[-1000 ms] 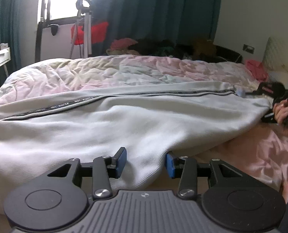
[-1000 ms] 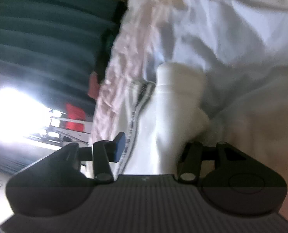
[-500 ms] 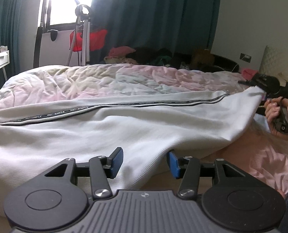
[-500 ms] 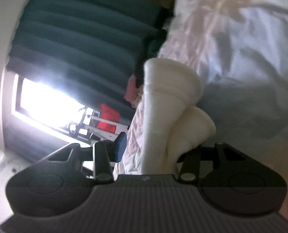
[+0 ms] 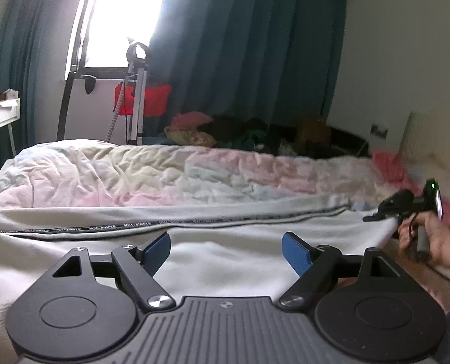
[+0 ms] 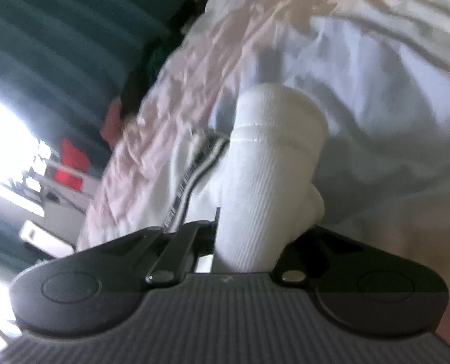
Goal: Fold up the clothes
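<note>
Left gripper (image 5: 225,247) spread wide and empty, low centre of frame above white garment (image 5: 225,261) stretched across bed (image 5: 164,170); right gripper (image 6: 246,233) clamped on bunched ribbed cuff (image 6: 264,163), mid-frame, at garment's right end.

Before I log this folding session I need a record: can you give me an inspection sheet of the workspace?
Surface: bed with a crumpled pink and cream cover.
Job's things: white garment with a dark lettered stripe, lying across the bed.
Clutter: heap of clothes behind the bed.
Grippers: left gripper open above the garment; right gripper shut on its ribbed cuff.
Cables: nothing seen.
Surroundings: teal curtains, bright window, tripod.
</note>
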